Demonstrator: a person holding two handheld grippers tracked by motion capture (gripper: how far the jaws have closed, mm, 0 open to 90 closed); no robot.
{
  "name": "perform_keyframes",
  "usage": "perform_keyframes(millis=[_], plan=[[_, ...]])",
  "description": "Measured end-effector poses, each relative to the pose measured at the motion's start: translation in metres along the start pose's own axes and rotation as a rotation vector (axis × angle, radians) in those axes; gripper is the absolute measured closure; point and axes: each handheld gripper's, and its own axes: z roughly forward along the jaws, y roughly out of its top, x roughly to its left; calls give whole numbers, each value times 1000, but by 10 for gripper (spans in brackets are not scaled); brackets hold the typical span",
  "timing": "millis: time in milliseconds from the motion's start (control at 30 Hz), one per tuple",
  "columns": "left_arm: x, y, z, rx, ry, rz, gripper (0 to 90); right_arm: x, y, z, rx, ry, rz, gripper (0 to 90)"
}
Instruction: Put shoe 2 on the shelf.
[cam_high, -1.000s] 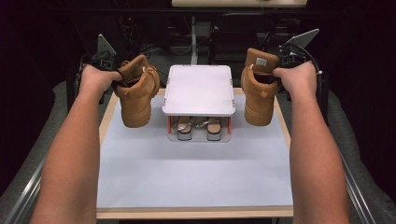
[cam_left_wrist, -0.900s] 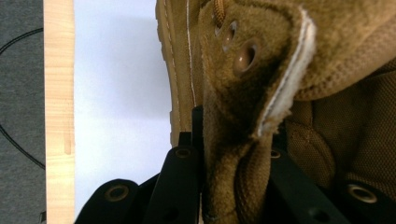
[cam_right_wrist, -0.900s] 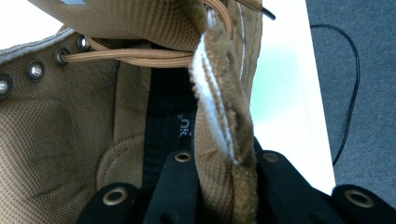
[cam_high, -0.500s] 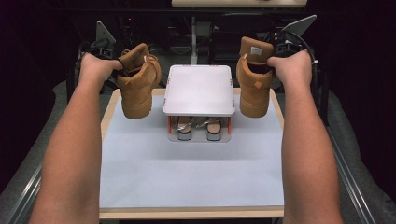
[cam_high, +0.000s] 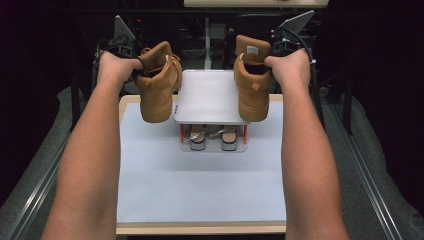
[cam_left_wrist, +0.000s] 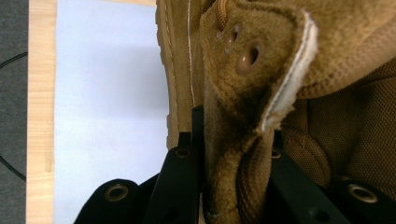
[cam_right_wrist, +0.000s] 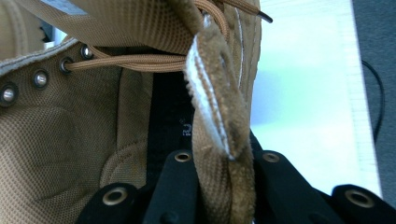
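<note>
A person at a table (cam_high: 150, 205) holds two tan suede boots aloft, one in each handheld gripper, on either side of a small white-topped shoe rack (cam_high: 212, 97) standing at the far middle of the pale mat (cam_high: 200, 185). The left gripper (cam_high: 131, 64), seen in the high view at the far left in the person's left hand (cam_high: 115, 65), has its black jaws clamped on the collar edge of the left boot (cam_high: 157, 82); the left gripper view shows that suede edge (cam_left_wrist: 233, 154) pinched between the two jaws, with the boot's side and sole line running away over the mat. The right gripper (cam_high: 267, 60), at the far right in the right hand (cam_high: 287, 67), is likewise clamped on the collar of the right boot (cam_high: 251, 80); the right gripper view shows the folded suede edge (cam_right_wrist: 219, 158) squeezed between the jaws, laces and eyelets just beyond. Both boots hang toe-down clear of the table, the left one just beside the rack's left edge, the right one overlapping its right edge in the high view. A pair of sandals (cam_high: 212, 136) sits on the rack's lower level, under the white top.
</note>
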Motion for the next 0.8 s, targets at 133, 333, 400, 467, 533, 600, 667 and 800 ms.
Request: perform_keyframes(millis=[133, 333, 400, 467, 533, 600, 667, 800], plan=[[-13, 1, 2, -12, -13, 0, 838, 9, -1, 8, -4, 4, -12, 845], [-36, 3, 7, -20, -32, 14, 837, 16, -2, 15, -8, 16, -20, 845], [-45, 4, 12, -19, -36, 18, 837, 18, -2, 17, -18, 24, -14, 844], [-51, 4, 16, -20, -38, 22, 836, 20, -2, 18, -23, 28, -15, 844], [-57, 5, 19, -30, -48, 24, 836, 21, -2, 20, -25, 31, -15, 844], [-62, 6, 23, -34, -56, 20, 836, 24, -1, 22, -21, 39, -13, 844], [-66, 6, 27, -48, -59, 16, 836, 25, -1, 25, -29, 47, -14, 844], [-71, 9, 33, -30, -66, 21, 835, 29, 0, 31, -24, 43, -15, 843]])
